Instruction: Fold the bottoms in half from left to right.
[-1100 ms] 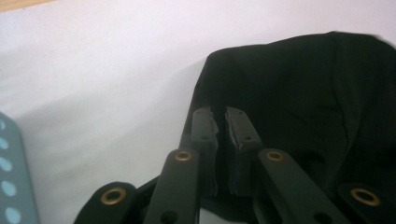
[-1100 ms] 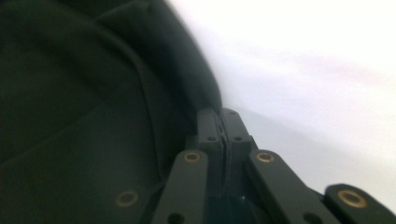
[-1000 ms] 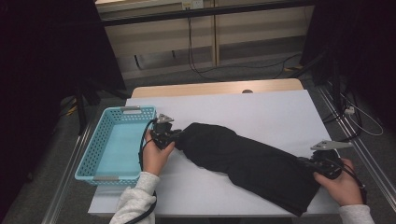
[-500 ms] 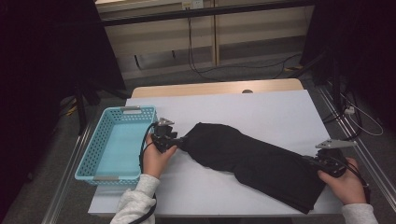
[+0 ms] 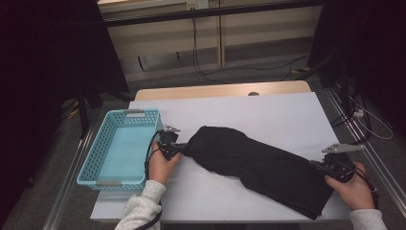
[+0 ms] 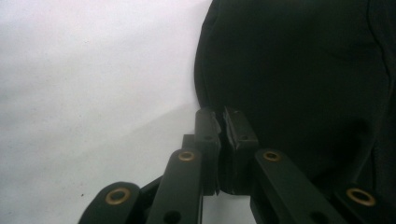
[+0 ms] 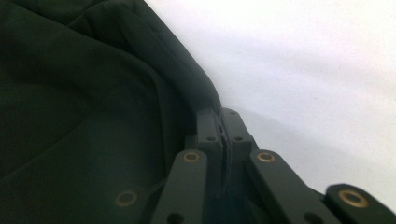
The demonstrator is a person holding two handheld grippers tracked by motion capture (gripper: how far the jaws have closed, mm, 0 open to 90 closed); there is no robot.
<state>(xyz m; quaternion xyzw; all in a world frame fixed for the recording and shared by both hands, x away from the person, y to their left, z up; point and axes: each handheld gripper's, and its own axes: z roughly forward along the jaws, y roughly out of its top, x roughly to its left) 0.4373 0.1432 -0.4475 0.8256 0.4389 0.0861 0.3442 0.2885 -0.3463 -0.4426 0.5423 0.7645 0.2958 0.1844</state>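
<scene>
A black garment (image 5: 258, 163) lies stretched slantwise across the white table (image 5: 268, 110), from the middle left to the near right corner. My left gripper (image 5: 181, 147) sits at the cloth's left end. In the left gripper view its jaws (image 6: 220, 114) have just been closing and now pinch the garment's (image 6: 299, 70) edge. At the cloth's far right end my right gripper (image 5: 320, 165) stays shut. In the right gripper view it (image 7: 219, 114) holds a hem fold of the garment (image 7: 84, 93).
A light blue plastic basket (image 5: 112, 182) stands at the table's left edge, just left of my left hand. Bare white table surface lies behind the garment. Metal rails run along both sides of the table.
The garment's left end has shifted slightly and changed outline near the left gripper. The left hand moved a little toward the person. The right hand has kept still.
</scene>
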